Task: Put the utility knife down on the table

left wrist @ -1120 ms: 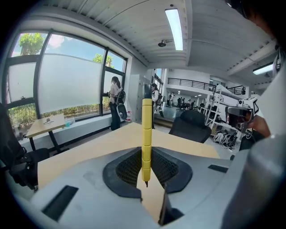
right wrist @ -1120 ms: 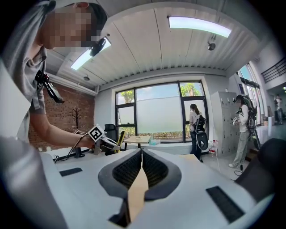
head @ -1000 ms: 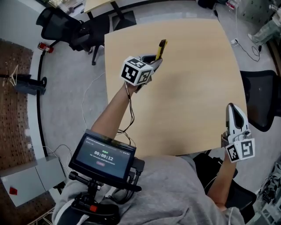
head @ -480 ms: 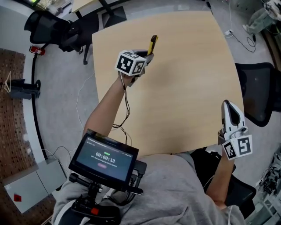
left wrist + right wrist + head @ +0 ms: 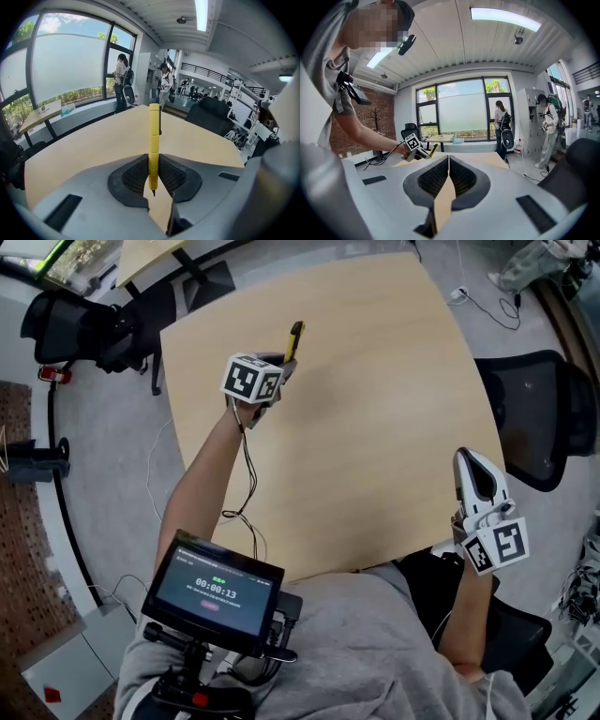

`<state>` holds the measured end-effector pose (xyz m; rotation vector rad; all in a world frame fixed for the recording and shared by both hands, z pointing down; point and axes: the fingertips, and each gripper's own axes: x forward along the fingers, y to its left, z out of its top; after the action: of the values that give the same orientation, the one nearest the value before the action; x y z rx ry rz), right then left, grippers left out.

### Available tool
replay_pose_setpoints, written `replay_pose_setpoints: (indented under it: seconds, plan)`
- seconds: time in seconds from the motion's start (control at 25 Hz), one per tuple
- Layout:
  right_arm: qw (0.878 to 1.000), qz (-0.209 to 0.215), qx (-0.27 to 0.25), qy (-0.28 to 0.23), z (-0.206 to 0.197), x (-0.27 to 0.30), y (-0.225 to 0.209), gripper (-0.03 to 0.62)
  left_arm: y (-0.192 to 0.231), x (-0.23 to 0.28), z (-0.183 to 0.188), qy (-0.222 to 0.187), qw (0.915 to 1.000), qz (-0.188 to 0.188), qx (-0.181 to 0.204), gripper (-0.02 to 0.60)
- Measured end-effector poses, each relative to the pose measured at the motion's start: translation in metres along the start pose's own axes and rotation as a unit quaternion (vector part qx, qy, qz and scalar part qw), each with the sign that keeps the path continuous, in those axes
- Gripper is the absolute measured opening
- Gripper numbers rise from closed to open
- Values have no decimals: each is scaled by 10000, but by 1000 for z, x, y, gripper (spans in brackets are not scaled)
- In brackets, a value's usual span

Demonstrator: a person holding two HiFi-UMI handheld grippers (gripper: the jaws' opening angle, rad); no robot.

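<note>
Our left gripper (image 5: 277, 365) is clamped on the yellow utility knife (image 5: 294, 339). In the left gripper view the ribbed pads press on both sides of the knife's (image 5: 153, 140) rear end, and the rest of the handle sticks straight out past the jaws, edge-on to the camera. The left gripper (image 5: 153, 177) tilts downward over the far-left part of the wooden tabletop (image 5: 375, 418), near the left edge. In the right gripper view the knife (image 5: 433, 150) appears raised off the surface, though we cannot tell whether its far tip touches the wood. Our right gripper (image 5: 471, 468) hangs at the near-right corner of the tabletop, well apart from the knife. Its jaws are pressed together with nothing between them, so it takes no part here. The tabletop around the knife is bare. A black office chair (image 5: 527, 418) stands just beyond its right edge. We judge the task about halfway done: the knife is carried over the table and angled toward it, but it is not yet laid down. What is left is to bring it flat onto the wood, part the jaws and draw the gripper clear.
</note>
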<state>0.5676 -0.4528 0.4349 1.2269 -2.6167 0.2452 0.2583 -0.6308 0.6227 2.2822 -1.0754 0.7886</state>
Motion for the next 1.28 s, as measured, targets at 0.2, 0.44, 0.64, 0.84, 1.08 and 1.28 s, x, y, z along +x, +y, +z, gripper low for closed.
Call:
replay_pose_setpoints:
  seconds: [0.2,0.44,0.64,0.84,1.08,1.28]
  plan:
    - [10000,-21,40,53,-5,-3,-10,11,5,15,-3,164,9998,36,-76,57]
    - [9999,-30,112,115,-14,-5,-22,10,15,34,-12,453,9988,137,-89,57]
    - [9997,-56,172,172,-23,-8,-32,11,21,47,-18,710,9972,237,-14,57]
    - [9995,-53,223,220,-31,-8,-41,10,28,64,-27,1066,9935,336,205,57]
    - [9992,-62,272,295,-37,-4,-50,11,40,80,-35,1373,9891,421,312,57]
    - [9988,-56,328,367,-44,-3,-55,11,45,91,-47,1714,9816,530,646,57]
